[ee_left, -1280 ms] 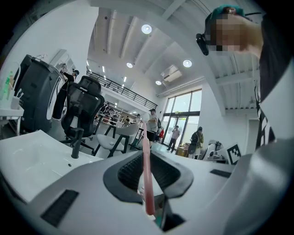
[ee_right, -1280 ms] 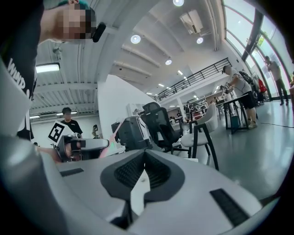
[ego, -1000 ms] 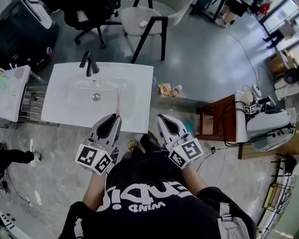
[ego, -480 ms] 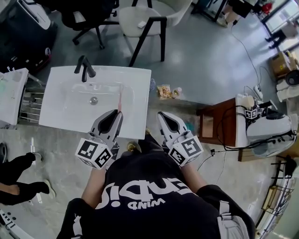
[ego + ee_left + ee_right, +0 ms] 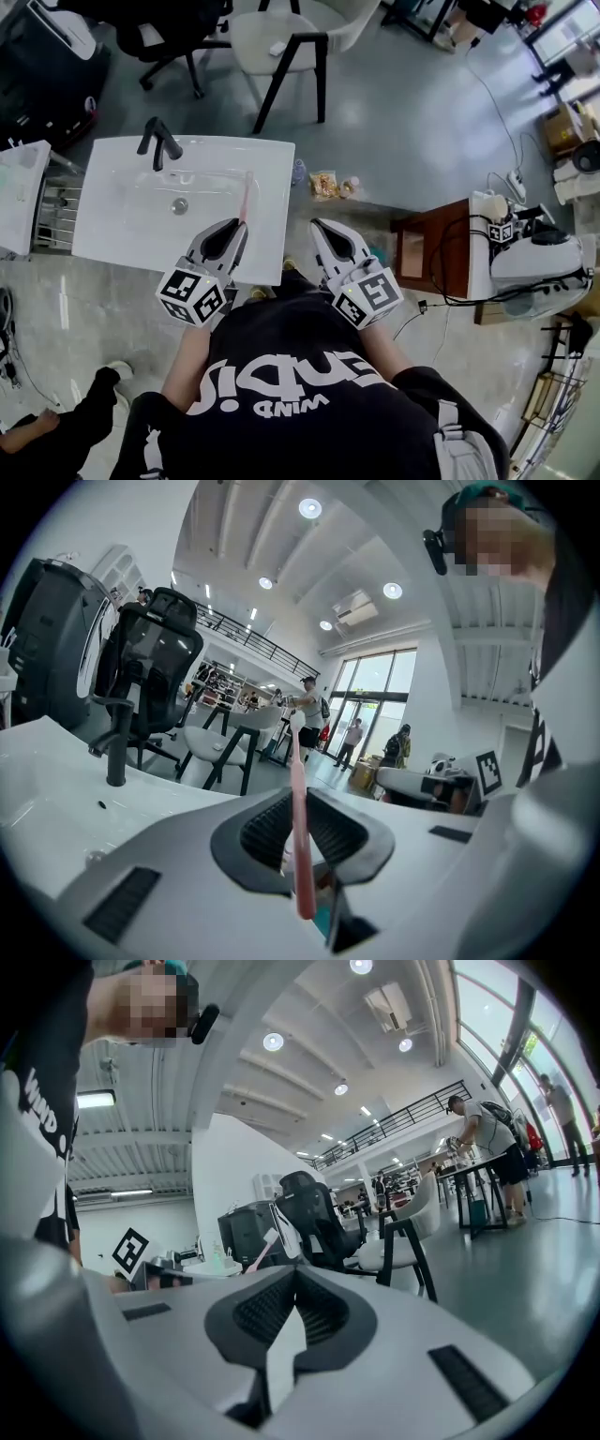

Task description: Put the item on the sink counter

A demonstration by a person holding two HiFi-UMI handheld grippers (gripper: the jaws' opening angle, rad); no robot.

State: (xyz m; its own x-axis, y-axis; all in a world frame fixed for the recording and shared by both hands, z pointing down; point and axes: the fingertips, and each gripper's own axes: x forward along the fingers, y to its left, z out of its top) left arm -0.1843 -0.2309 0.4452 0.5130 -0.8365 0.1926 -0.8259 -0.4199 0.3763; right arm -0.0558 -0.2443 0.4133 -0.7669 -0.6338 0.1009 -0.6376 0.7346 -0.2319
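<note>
Gripping a pink toothbrush (image 5: 245, 195) by its lower handle in the left gripper (image 5: 234, 231), with jaws pinching narrow on the thin shaft. Carrying it in the air, pointing the bristle end to 12 o'clock over the white sink counter (image 5: 277, 246), above the right-hand part of the basin, and seemingly not touching the surface. Confirming the hold in the left gripper view: clamping the toothbrush (image 5: 298, 827) between the ribbed pads, with plenty of length reaching past them.

Holding the right gripper (image 5: 320, 227) at 3 o'clock of the left one, just off the counter's front corner. Pressing its jaws together on nothing, going by the right gripper view. Noting the black faucet (image 5: 155, 142) at 10 o'clock of the toothbrush and the drain (image 5: 179, 205) at 9 o'clock, both well apart from it.

Judging the carry nearly done and the set-down not yet made. Risking, by releasing over the basin's slope, a roll or slide of the round handle down toward the drain rather than a rest on the flat rim. Risking, by opening too high, a bounce off the front edge at 6 o'clock and onto the floor. Risking a pivot in the pinch, with so much length beyond the pads. Needing a low, level placement on the flat strip at 3 o'clock of the basin.
</note>
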